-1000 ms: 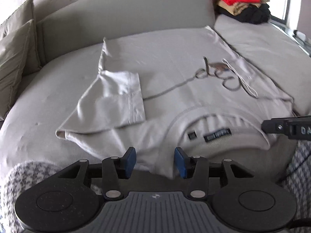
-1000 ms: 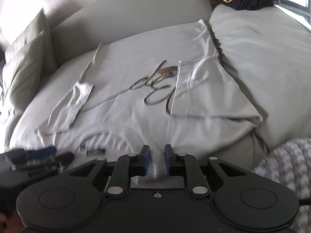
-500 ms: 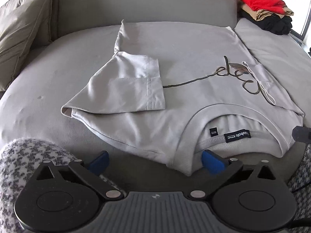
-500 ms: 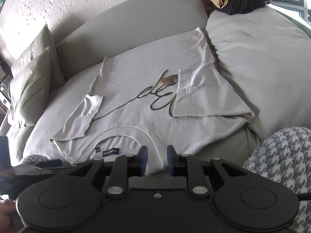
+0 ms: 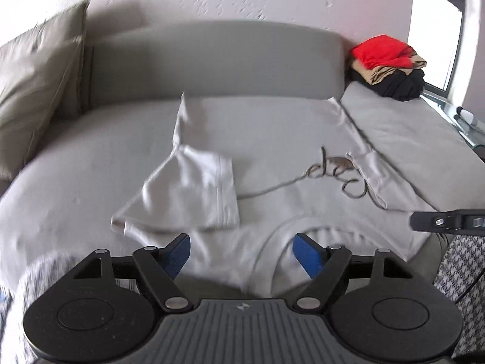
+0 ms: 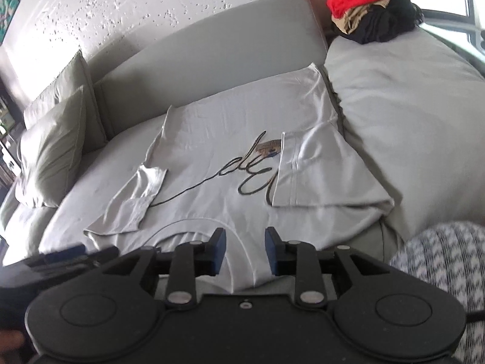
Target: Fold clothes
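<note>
The pale T-shirt (image 6: 230, 139) lies flat on the sofa (image 6: 409, 115), both sleeves folded in. It looks soft and floppy, best pinched at the shoulders. Left gripper (image 5: 241, 254) closing, right gripper (image 6: 245, 250) opening, both empty over the collar.

Bright daylight from the window (image 5: 436, 30) at right; left view blurry, maybe from shaking; curved, dark corners.
</note>
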